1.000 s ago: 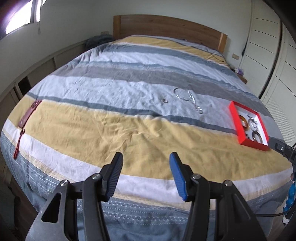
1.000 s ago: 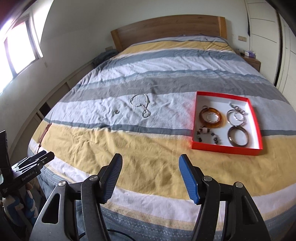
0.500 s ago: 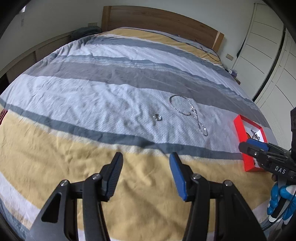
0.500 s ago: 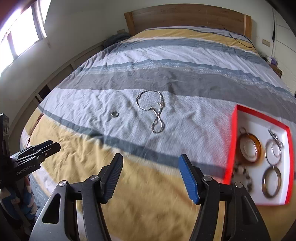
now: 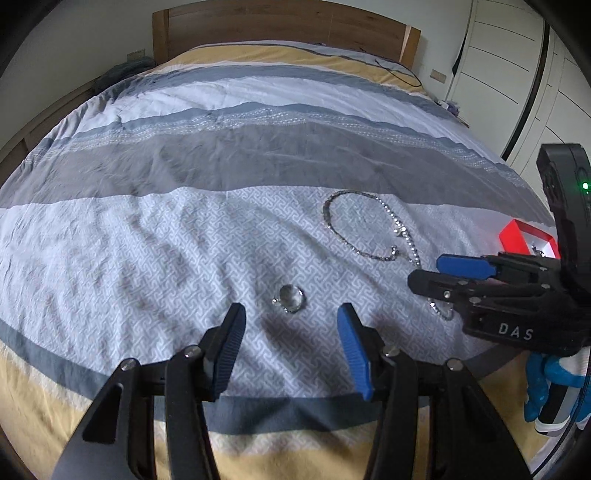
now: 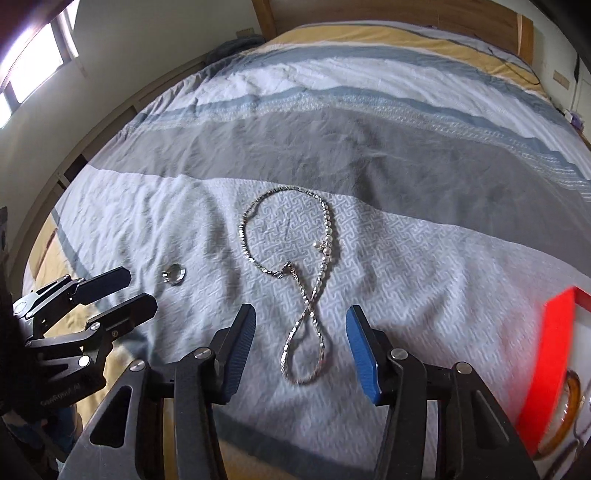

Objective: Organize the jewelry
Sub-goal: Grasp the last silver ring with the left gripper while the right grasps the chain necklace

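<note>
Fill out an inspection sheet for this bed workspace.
Surface: striped bedspread, wrinkled.
Job's things: silver necklace loose on the cover; small ring lying apart from it; red tray at the right edge, holding an amber bangle.
Clutter: nothing seen.
Grippers: left gripper open, just short of the ring; right gripper closing, necklace loop between its fingers, not yet pinched.
Cables: dark cord near the headboard.
Surroundings: window, wardrobe doors.

Shiny metal necklace [image 6: 295,277], wrinkled cloth bedspread [image 6: 424,229]
</note>
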### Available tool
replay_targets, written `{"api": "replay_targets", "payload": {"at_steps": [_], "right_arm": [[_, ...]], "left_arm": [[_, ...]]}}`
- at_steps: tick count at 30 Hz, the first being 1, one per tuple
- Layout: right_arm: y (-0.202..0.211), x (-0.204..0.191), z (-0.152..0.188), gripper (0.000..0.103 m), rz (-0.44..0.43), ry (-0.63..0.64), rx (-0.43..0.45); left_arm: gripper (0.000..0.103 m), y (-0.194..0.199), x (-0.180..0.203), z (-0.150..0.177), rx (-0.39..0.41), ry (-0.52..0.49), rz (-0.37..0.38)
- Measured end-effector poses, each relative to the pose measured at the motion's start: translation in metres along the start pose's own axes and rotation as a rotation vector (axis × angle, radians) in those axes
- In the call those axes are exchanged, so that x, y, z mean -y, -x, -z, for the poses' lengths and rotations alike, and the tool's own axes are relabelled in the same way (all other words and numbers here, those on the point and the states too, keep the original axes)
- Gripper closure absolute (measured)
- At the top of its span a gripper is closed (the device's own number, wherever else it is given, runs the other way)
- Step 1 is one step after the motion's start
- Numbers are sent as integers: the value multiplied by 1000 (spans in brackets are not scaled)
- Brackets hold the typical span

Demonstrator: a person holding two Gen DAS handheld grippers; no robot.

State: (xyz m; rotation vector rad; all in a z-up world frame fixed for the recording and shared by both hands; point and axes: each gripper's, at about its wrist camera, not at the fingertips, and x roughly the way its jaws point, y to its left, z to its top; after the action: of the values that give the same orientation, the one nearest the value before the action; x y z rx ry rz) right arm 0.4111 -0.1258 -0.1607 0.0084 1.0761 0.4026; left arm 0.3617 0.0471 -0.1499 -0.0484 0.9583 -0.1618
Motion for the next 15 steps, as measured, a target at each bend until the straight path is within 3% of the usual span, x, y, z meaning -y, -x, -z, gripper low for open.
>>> {"api": "replay_targets", "payload": {"at_steps": [5, 11, 15], "right_arm": [[-29, 1, -7, 57, 8, 3, -20], [-43, 6, -13, 82, 3, -11, -2], [-41, 12, -11, 95, -3, -28, 10]], "left_arm": [[59, -25, -5, 2, -33, 18, 12], [64, -35, -9, -1, -29, 42, 12], [74, -38, -6, 0, -21, 25, -11]]}}
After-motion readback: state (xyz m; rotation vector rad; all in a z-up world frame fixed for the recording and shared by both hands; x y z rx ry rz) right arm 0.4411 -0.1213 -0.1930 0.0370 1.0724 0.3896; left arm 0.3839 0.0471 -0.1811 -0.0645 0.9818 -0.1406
